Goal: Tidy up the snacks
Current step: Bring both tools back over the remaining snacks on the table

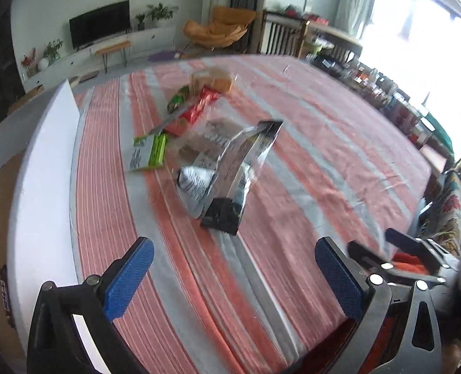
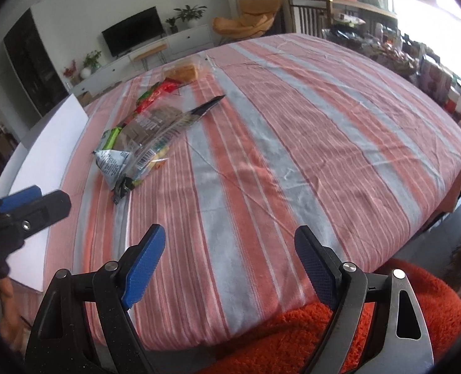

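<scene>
Snacks (image 1: 205, 149) lie in a loose heap on the far left part of the table (image 2: 292, 124), packets overlapping, nothing sorted yet. Nearest in the heap is a clear bag (image 1: 230, 171) with a black end, half propped on the others; a green packet (image 1: 151, 152) sits at the heap's left, red wrappers (image 1: 196, 110) behind it, and a bread pack (image 1: 213, 79) farthest off.

Left gripper (image 1: 233, 277) hovers above the cloth, near side of the heap, jaws spread wide and empty, pointed at the clear bag; probably lined up for a first pick, since that bag is closest and stands up enough to pinch. Right gripper (image 2: 229, 261) hangs over the near edge of the table, well apart from the heap, jaws likewise wide and holding nothing, likely waiting its turn.

A white board (image 2: 49, 152) lies along the table's left side, just beside the heap; whether it is the drop-off spot cannot be told.
</scene>
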The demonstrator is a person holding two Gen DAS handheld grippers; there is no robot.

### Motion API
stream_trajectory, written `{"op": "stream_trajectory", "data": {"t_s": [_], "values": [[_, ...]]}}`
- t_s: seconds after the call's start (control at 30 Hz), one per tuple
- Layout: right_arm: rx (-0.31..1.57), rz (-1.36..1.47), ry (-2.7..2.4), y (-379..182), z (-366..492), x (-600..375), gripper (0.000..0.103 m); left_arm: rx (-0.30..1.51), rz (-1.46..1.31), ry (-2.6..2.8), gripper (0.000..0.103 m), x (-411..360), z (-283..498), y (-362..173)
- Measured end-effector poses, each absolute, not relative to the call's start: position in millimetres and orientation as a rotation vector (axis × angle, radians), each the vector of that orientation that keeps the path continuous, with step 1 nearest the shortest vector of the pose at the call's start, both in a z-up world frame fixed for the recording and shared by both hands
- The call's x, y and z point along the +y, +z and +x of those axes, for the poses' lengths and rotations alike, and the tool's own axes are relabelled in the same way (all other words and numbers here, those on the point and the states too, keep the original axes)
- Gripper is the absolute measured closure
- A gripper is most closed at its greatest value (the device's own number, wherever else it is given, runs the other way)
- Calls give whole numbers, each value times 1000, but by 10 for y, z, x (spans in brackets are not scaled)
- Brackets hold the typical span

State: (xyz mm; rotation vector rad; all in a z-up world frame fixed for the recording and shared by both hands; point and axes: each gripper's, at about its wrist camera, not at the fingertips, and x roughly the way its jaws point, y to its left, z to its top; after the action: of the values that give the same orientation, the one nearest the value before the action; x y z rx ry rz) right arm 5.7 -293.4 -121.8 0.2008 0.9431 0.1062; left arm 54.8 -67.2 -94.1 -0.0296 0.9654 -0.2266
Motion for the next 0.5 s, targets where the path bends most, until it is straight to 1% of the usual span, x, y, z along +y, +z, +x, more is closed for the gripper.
{"op": "stream_trajectory", "data": {"t_s": [0.07, 0.33, 0.5], "values": [[976, 219, 76, -1234, 67, -2999, 16, 982, -16, -216, 1, -679, 623, -1081], [991, 202, 78, -1246, 88, -2944, 16, 1076, -35, -114, 1, -563, 761, -1649], [1015, 212, 83, -1293, 119, -2951, 16, 1062, 3, -89, 0, -589, 732, -1758]]}}
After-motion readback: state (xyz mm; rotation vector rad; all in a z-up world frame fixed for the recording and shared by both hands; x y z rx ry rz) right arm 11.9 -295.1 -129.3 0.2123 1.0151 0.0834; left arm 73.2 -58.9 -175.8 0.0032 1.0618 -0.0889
